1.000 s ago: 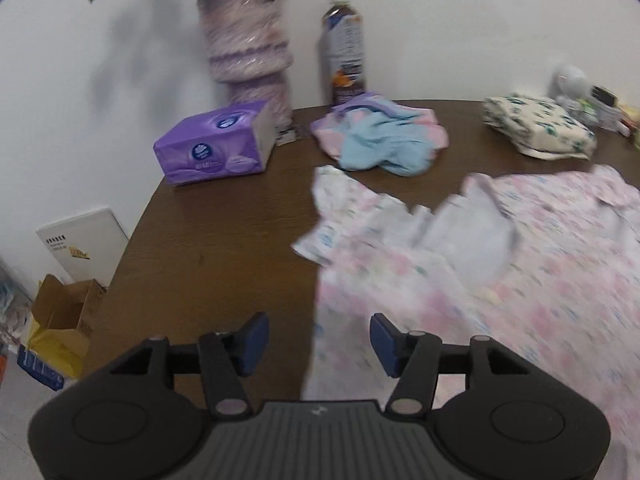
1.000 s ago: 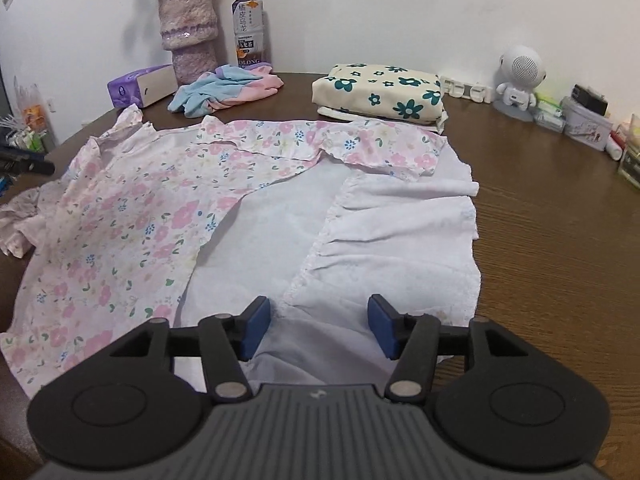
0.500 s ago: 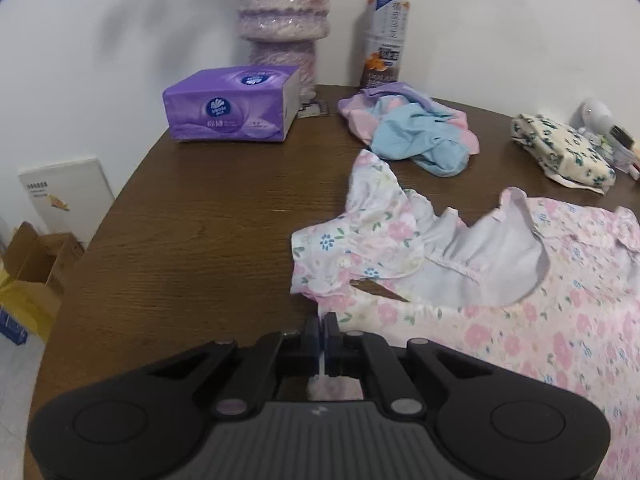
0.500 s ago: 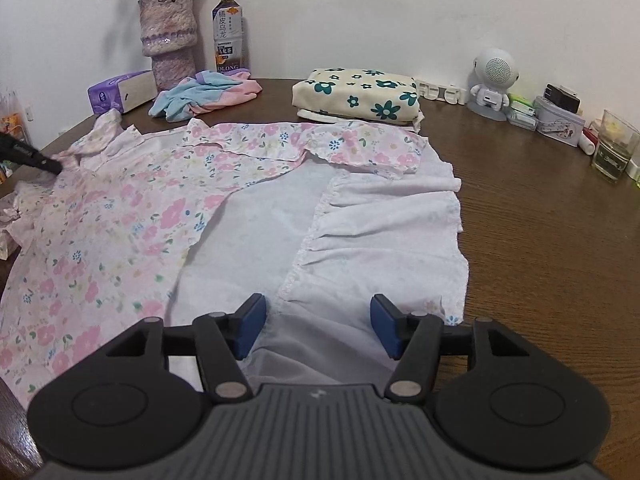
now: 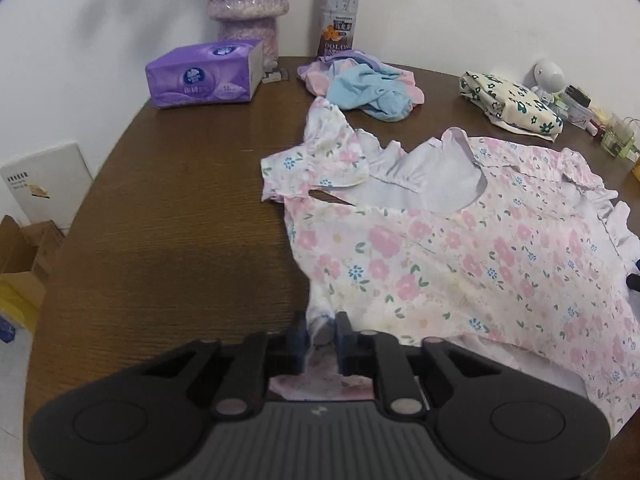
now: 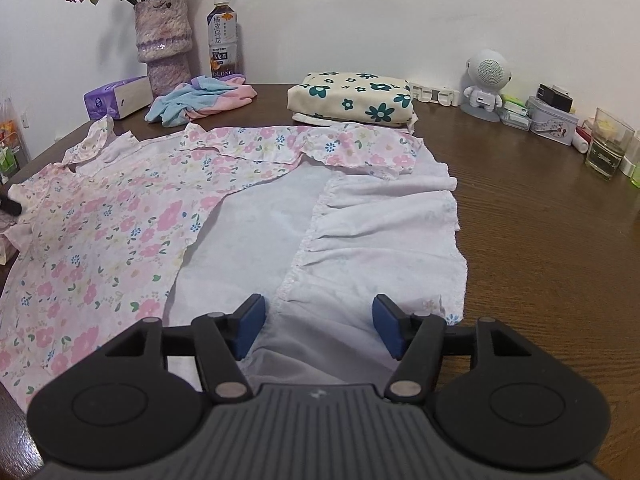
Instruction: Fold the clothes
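Note:
A pink floral dress (image 5: 460, 264) lies spread on the brown table (image 5: 180, 220), one ruffled sleeve (image 5: 320, 160) folded out at its far left. My left gripper (image 5: 321, 330) is shut on the dress's near left edge, and a pinch of fabric bunches between the pads. In the right wrist view the dress (image 6: 120, 220) shows its floral side on the left and its white inner side with a ruffled hem (image 6: 380, 232) on the right. My right gripper (image 6: 318, 322) hangs open just above that white hem with nothing between its pads.
At the back stand a purple tissue box (image 5: 204, 74), a knitted vase (image 5: 248, 4) and a tea bottle (image 5: 339, 12). A crumpled blue and pink garment (image 5: 368, 88) and a folded flower-print cloth (image 6: 354, 98) lie behind the dress. A white speaker figure (image 6: 486, 80) and a glass (image 6: 608, 142) stand far right.
My left gripper went from open to shut on the dress's edge and moved in along the table. The lifted sleeve settled flat. My right gripper stayed open and barely shifted.

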